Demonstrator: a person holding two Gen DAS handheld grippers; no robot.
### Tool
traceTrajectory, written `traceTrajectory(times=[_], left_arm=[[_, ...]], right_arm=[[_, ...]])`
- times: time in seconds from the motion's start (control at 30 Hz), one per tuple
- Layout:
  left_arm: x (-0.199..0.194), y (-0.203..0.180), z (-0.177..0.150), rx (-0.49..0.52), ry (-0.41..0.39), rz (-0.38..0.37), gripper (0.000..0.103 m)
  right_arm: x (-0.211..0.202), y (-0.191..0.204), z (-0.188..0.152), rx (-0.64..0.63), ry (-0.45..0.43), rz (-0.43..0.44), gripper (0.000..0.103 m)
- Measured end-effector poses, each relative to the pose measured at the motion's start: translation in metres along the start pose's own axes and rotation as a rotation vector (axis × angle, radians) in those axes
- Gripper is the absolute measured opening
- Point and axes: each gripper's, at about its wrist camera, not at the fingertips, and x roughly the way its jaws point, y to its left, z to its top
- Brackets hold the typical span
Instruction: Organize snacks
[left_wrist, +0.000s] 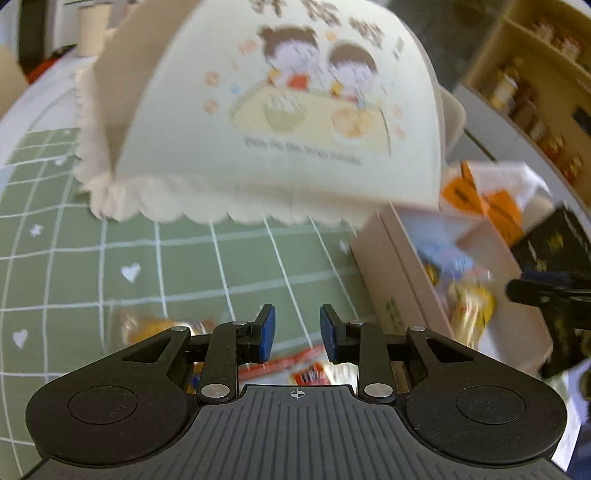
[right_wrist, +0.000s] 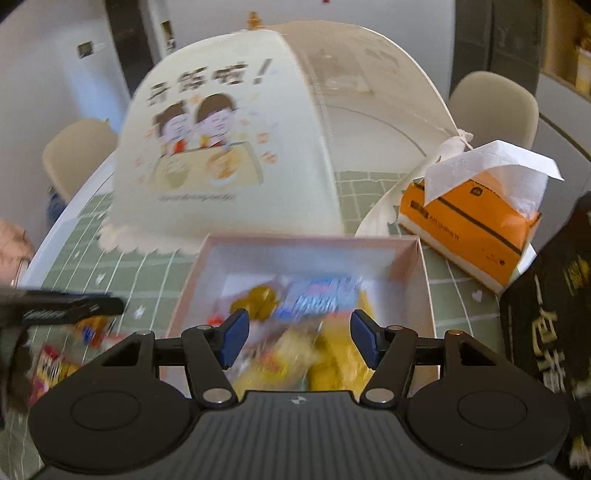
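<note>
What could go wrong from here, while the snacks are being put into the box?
1. The right gripper hovers open above the box, which already looks full of packets; another snack may slide over its low wall.
2. The tissue pack and the food cover stand close behind the box, so a wide swing might knock them.
3. Loose packets lie under the left gripper and could be pushed aside.

1 box (right_wrist: 413, 254), 1 food cover (right_wrist: 229, 147), 1 tissue pack (right_wrist: 476, 229), 2 chairs (right_wrist: 495, 107), several snack pkts (right_wrist: 317, 302).
</note>
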Motion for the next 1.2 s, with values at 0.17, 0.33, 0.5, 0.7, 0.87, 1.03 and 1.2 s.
traceTrajectory(times=[0.17,0.33,0.5,0.7,0.87,1.03,1.2], left_arm=[[0.001,-0.015,-0.029,0.086,0.080,-0.062,0.030],[-0.019,-0.033,-0.069,0.151,0.116,-0.130,0.030],[-0.042,-0.040,-0.110,0.119,0.149,-0.168,0.030],[-0.080,-0.037,-0.134,0.024,0.095,-0.041,0.030],[-0.106,-0.021,-0.152,-0.216,0.083,-0.053,0.030],[-0.108,-0.032,-0.166,-0.235,0.087,-0.029,0.030],[-0.126,-0.026,-0.138,-0.154,-0.028,0.047,0.030]], right_arm=[[-0.044,0.016,-0.034,-0.033,-0.022,-0.004,0.064],[-0.061,0.042,-0.079,-0.101,-0.016,0.073,0.071],[-0.042,0.076,-0.120,-0.152,0.054,0.110,0.071],[-0.044,0.097,-0.150,-0.174,0.078,0.103,0.071],[-0.051,0.091,-0.165,-0.207,0.050,0.025,0.071],[-0.051,0.085,-0.170,-0.183,0.038,-0.028,0.071],[-0.066,0.089,-0.178,-0.202,0.015,0.016,0.071]])
